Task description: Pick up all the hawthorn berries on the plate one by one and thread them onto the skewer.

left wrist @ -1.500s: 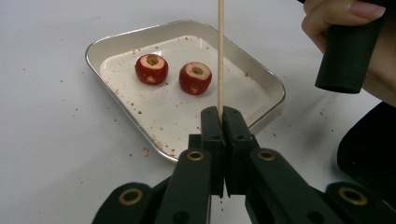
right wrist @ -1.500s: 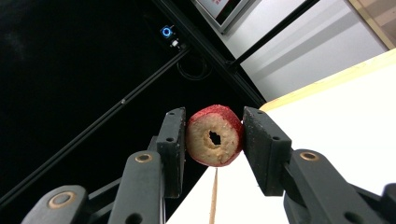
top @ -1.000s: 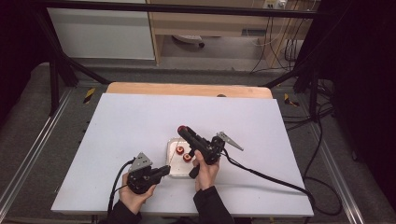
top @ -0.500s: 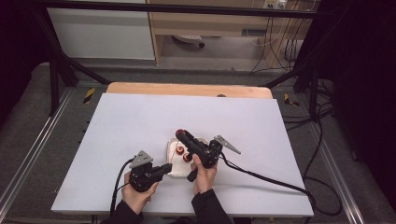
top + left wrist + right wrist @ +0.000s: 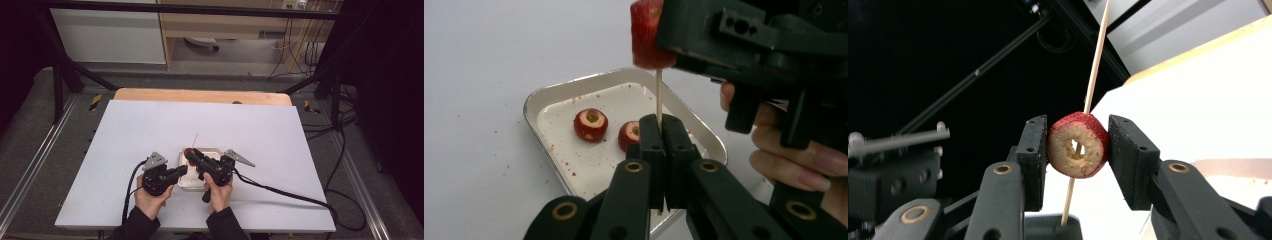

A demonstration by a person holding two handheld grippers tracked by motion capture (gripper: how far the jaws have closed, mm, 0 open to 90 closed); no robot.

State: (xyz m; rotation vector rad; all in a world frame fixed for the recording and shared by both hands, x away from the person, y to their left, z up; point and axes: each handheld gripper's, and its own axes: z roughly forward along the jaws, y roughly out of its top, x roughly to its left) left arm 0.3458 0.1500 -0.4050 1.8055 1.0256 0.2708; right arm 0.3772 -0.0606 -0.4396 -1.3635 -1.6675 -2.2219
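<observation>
A thin wooden skewer point(image 5: 658, 95) stands upright, with my left gripper point(image 5: 663, 125) shut on its lower end. My right gripper point(image 5: 1077, 145) is shut on a red cored fruit piece point(image 5: 1078, 145), and the skewer point(image 5: 1094, 60) passes through the piece's hole. The same piece point(image 5: 646, 32) hangs above a small metal tray point(image 5: 544, 100). Two more red fruit pieces point(image 5: 590, 124) lie in that tray. In the high view both grippers meet over the tray point(image 5: 212, 150), the left gripper point(image 5: 182, 171) at its left and the right gripper point(image 5: 190, 154) above it, with the skewer point(image 5: 194, 140) tip rising beyond them.
The tray sits near the front middle of a white tabletop point(image 5: 260, 130). A black cable point(image 5: 280, 192) trails right from the right gripper. A wooden strip point(image 5: 200, 96) borders the table's far edge. A person's hand point(image 5: 789, 160) holds the right gripper.
The right gripper has moved left and toward the left gripper, bringing the fruit piece onto the skewer. The left gripper has risen slightly at the tray's left side.
</observation>
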